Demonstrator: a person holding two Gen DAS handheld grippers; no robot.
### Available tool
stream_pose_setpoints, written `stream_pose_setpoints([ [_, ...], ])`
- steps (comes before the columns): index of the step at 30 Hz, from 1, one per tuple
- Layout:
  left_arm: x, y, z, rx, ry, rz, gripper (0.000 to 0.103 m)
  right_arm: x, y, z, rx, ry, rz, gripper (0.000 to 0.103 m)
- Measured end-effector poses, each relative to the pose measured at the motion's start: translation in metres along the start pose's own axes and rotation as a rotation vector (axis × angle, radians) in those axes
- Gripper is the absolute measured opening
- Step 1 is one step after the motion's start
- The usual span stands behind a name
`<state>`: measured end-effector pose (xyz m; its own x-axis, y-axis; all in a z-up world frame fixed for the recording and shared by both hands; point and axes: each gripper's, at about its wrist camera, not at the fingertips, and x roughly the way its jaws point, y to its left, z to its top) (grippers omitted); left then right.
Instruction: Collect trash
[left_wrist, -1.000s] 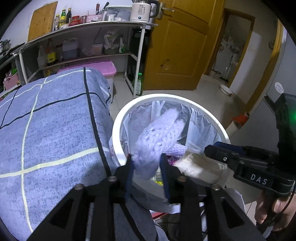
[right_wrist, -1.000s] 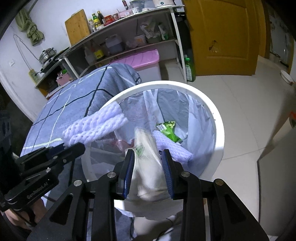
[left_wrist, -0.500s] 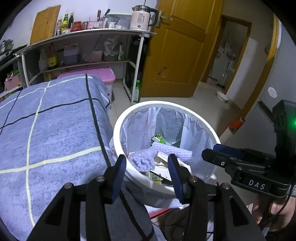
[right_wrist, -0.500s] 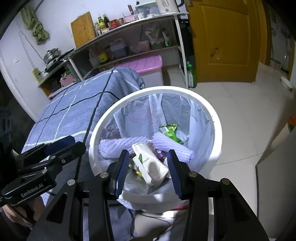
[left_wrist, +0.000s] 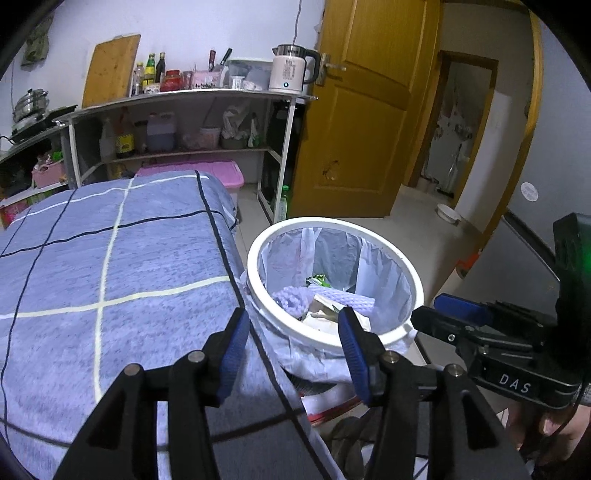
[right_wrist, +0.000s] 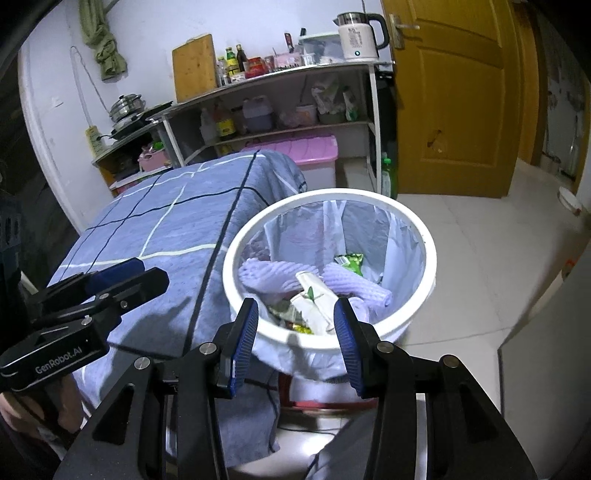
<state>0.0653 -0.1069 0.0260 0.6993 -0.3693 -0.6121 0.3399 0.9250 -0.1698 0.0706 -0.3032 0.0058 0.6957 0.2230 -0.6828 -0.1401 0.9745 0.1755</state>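
Both grippers, left (left_wrist: 293, 347) and right (right_wrist: 295, 343), have just spread their jaws, nothing between them. Purple foam netting (right_wrist: 273, 277) and a paper wrapper (right_wrist: 314, 299) lie inside the white bin (right_wrist: 424, 280).

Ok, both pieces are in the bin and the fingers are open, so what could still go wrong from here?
1. The left gripper hangs just off the trash bin's near rim; a swing could clip it and tip the bin.
2. The white wrapper and purple foam nets sit high in the bin, so they might spill if it is bumped.
3. The loose liner bag could snag on a finger.
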Motion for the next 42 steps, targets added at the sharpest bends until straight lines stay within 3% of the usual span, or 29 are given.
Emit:
stream_pose_setpoints([
  [23, -0.042, -0.015, -0.028, 0.006, -0.046, 0.014, 0.053, -0.05, 0.024, -0.037, -0.056, -0.056, -0.003, 0.044],
  [42, -0.047, -0.014, -0.028, 0.003, -0.049, 0.019, 0.053, -0.05, 0.025, -0.039, -0.06, -0.057, -0.004, 0.044],
])
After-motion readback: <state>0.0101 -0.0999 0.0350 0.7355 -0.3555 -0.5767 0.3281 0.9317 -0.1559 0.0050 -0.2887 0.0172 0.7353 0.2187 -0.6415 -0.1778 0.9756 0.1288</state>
